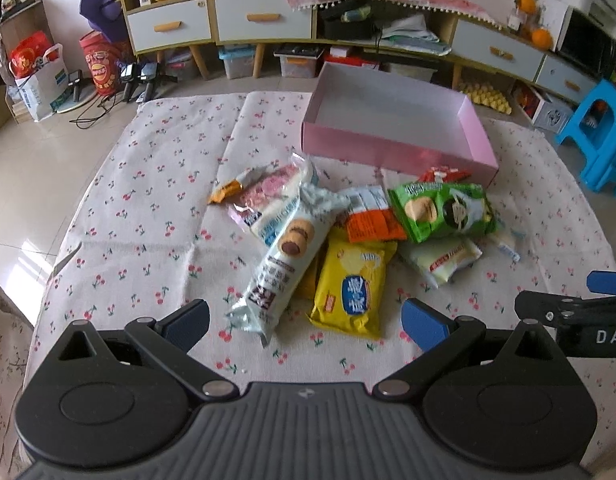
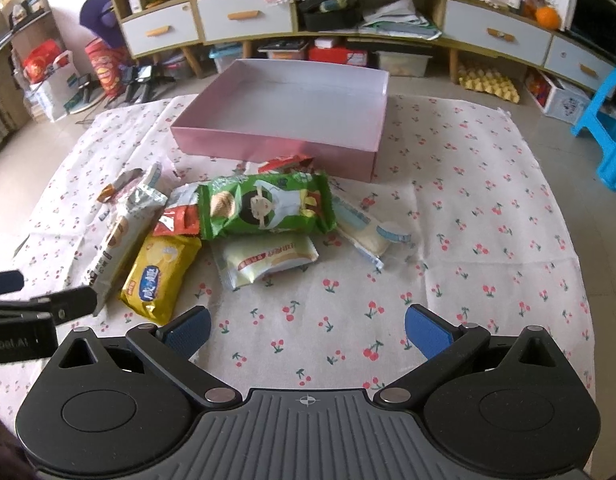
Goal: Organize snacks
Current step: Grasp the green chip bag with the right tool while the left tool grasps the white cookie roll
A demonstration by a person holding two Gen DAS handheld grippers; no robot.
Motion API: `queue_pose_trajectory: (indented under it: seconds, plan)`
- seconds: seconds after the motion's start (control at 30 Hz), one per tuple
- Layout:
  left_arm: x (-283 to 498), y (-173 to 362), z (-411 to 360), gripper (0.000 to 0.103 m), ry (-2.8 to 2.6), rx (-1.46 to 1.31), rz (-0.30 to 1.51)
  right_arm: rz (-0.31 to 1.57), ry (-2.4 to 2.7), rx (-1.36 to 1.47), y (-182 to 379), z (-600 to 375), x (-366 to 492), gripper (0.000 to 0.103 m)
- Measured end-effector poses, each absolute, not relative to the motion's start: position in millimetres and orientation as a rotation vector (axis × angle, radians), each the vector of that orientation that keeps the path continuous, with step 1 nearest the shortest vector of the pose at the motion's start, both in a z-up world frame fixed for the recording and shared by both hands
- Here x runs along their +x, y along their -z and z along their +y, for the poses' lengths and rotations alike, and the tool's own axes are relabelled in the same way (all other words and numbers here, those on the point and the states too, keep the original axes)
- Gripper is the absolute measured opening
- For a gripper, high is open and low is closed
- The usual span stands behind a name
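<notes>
Both tools, left and right, gape empty over bare cloth before snacks.

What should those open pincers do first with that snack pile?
Probably ease the left hand-held gripper forward onto the yellow packet. It lies nearest, just ahead of the open jaws, nothing is held yet, and the pink box behind the pile has nothing in it.

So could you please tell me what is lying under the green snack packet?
The green snack packet overlaps an orange-and-white packet at one end, a pale yellow packet along its near edge, and a red packet behind. Anything fully beneath is hidden.
</notes>
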State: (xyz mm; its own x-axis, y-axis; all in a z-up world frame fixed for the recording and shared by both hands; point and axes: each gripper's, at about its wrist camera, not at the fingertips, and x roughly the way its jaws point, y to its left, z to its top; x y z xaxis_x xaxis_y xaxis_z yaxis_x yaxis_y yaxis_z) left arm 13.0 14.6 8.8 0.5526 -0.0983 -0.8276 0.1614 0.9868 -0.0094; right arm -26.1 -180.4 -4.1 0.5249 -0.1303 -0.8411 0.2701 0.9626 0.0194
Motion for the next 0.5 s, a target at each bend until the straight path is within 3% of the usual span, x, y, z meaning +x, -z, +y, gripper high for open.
queue_pose_trajectory:
  seconds: [0.5]
  plan:
    - [61,-24,26,0.101,0.218,0.046,0.943,1.039,0.154,0.512,7,-226,15,0.103]
